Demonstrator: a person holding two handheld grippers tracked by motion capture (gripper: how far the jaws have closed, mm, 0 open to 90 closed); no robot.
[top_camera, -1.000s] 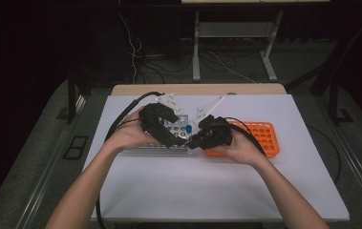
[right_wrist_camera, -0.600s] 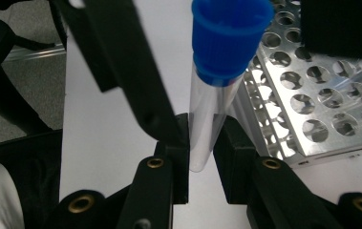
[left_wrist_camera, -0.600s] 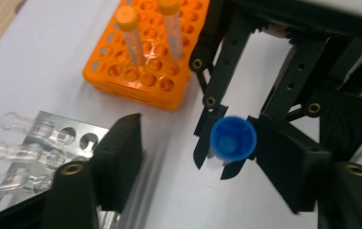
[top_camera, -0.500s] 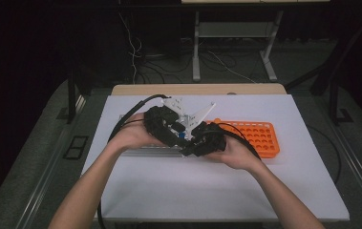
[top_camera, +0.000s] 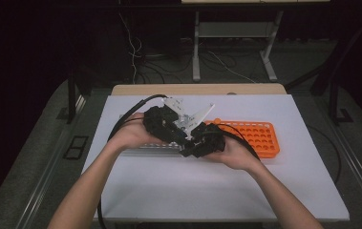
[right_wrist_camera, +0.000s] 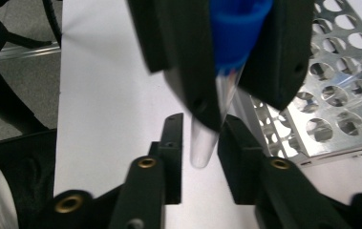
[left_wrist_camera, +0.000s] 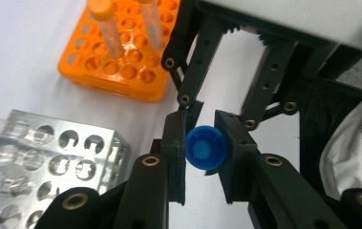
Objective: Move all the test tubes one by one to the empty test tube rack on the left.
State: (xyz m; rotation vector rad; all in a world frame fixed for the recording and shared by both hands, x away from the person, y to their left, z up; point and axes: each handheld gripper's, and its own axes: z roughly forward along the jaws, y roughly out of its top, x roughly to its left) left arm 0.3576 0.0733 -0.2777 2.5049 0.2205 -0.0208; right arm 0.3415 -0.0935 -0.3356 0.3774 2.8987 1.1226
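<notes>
A clear tube (right_wrist_camera: 202,143) with a blue cap (left_wrist_camera: 206,149) hangs above the white table. In the left gripper view my left gripper (left_wrist_camera: 206,157) is shut on the cap, seen end-on. In the right gripper view my right gripper (right_wrist_camera: 201,152) has its jaws closed in on the tube's tapered lower end, just under the left gripper (right_wrist_camera: 231,47). From the high view the two grippers meet tip to tip, left gripper (top_camera: 182,139) and right gripper (top_camera: 189,147), and they hide the tube.
A metal rack (top_camera: 145,149) with several clear tubes lies under the left hand. An orange rack (top_camera: 255,136) sits to the right and holds two orange-capped tubes (left_wrist_camera: 104,28). Cables trail off the table's far left.
Both hands moved toward each other. The right gripper left the orange rack and came leftward until its jaws reached the tube held by the left gripper.
</notes>
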